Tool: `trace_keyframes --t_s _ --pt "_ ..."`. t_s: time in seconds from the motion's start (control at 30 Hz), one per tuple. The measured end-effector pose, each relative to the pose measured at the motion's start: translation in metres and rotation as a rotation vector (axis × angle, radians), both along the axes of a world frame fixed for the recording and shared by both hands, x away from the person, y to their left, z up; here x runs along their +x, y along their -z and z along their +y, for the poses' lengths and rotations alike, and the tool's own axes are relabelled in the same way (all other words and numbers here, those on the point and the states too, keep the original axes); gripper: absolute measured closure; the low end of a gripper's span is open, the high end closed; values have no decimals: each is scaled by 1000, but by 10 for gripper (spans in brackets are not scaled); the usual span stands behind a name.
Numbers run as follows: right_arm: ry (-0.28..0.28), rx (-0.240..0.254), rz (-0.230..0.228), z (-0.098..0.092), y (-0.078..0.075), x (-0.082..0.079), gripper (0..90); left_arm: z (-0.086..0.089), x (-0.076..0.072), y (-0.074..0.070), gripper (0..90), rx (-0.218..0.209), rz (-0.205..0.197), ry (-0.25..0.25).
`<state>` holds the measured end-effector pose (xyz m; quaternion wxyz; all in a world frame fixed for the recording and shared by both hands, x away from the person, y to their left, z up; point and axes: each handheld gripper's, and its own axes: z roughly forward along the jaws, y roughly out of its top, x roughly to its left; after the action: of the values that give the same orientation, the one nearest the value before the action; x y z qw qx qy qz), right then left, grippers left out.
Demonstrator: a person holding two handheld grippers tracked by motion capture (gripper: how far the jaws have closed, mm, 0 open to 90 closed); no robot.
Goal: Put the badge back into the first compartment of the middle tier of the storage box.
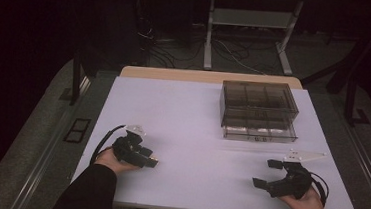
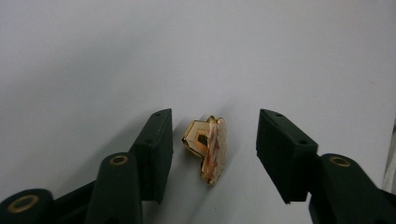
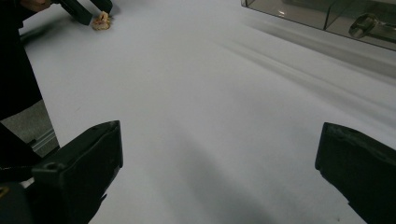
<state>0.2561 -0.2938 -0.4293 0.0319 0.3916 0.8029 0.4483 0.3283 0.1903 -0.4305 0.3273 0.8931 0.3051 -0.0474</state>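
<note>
My left claw [image 2: 215, 140] sits low on the white table [image 1: 186, 129], about eight o'clock from the table's middle, its jaws partly open with a small gold clip [image 2: 209, 148] lying on the table between them; the pads stand just beside the clip on either side, not touching it. My right claw [image 1: 267, 173] rests near four o'clock, jaws spread wide with nothing between them. A smoky clear compartment box [image 1: 258, 110] stands at one o'clock, well apart from both.
</note>
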Motion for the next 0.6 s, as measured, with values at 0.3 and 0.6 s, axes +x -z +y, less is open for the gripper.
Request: trace_keyframes --t_s 0.3,0.6 --pt "-1 -2 1 -1 0 0 3 0 2 3 681 15 2 -16" --pt "4 -1 0 -1 1 1 3 2 1 -3 837 -28 21 -42"
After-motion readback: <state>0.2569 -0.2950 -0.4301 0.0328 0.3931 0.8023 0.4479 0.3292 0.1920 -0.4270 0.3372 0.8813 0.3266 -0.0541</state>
